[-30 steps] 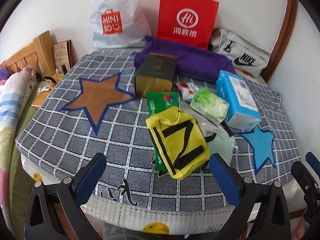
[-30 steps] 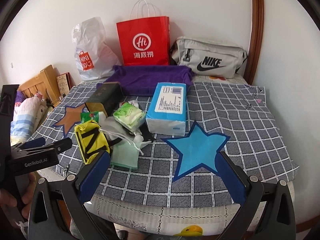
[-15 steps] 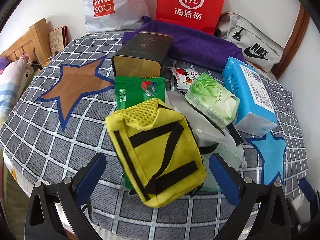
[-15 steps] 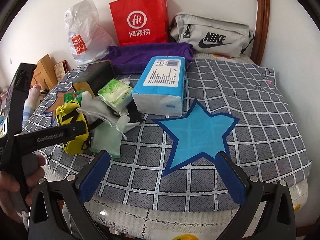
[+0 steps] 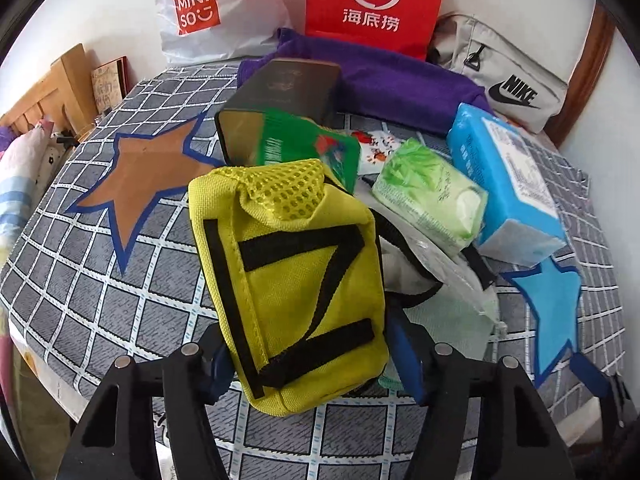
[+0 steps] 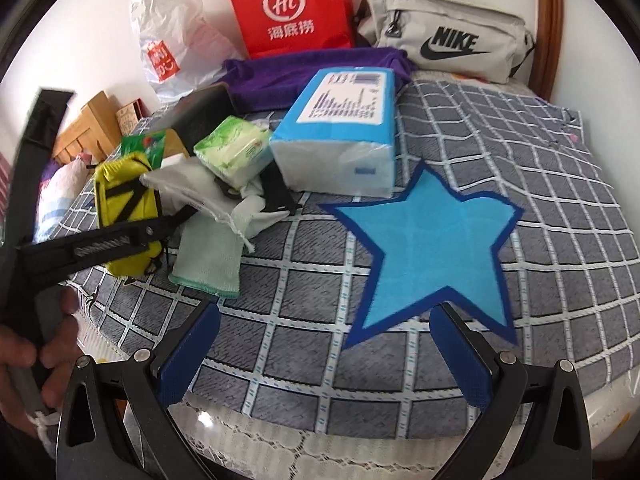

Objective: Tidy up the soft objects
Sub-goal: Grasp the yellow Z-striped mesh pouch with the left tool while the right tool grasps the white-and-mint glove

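Yellow fabric pouch [image 5: 296, 288] between the closing left claw [image 5: 308, 356], at the near edge of the checked bed cover [image 5: 92, 280].

Its jaws are narrowing on the pouch's lower sides, blue pads at or almost at the cloth; firm contact is unclear. Likely light and squashy, it should crumple, so a grip across the padded middle looks safest. The right claw [image 6: 324, 344] hangs wide open and empty above the blue star [image 6: 432, 248].
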A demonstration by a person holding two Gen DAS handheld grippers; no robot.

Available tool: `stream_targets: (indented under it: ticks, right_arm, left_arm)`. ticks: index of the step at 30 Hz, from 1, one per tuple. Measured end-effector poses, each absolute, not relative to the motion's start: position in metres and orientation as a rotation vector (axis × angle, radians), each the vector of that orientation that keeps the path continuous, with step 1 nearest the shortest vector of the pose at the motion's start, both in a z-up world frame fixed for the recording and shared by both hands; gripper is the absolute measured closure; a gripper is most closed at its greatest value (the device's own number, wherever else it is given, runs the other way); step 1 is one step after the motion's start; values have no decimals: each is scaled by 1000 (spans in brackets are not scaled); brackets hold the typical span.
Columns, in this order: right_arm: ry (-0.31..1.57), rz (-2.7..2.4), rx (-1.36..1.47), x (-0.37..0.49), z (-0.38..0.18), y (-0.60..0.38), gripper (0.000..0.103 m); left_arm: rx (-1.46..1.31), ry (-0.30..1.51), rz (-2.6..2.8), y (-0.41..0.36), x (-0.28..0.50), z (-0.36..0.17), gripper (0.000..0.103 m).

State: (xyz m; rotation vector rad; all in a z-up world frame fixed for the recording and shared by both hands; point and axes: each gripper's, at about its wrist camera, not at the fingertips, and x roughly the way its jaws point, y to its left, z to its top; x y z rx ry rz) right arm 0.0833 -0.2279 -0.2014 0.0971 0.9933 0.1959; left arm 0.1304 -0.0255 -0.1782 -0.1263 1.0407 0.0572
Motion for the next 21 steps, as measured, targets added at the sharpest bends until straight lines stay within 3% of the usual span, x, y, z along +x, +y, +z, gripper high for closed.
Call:
stream_targets:
  ticks: [21]
  right_arm:
    - [1023,206,138,118,-216,-152,0]
  left_arm:
    - [-295,1029,29,76,122,-173,41]
